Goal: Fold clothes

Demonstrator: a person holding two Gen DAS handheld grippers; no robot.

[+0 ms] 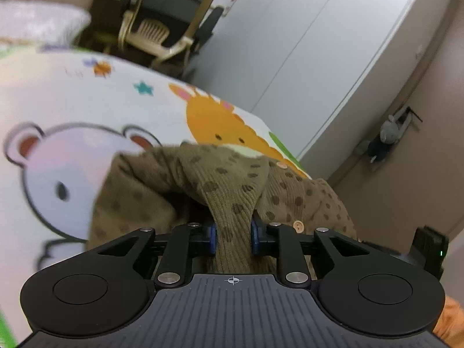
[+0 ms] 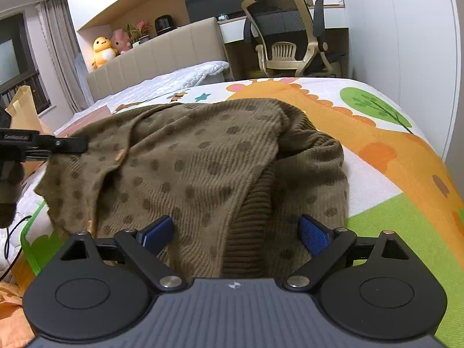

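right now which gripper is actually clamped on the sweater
The left gripper: it is shut on a bunched fold of the brown dotted sweater. The right gripper is open, holding nothing.

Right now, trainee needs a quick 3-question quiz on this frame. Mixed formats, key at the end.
1. True or false: the left gripper is shut on a bunched fold of the brown spotted cardigan.
2. Multiple choice: the right gripper is A) shut on the ribbed hem, B) open, with fabric between its fingers, C) out of view.
3. Fill the blank: the cardigan lies on a printed ____ with cartoon animals.

Key: 1 true. 2 B; the blue pads stand well apart. 3 mat; a giraffe shows in both views and a bear in the left wrist view.
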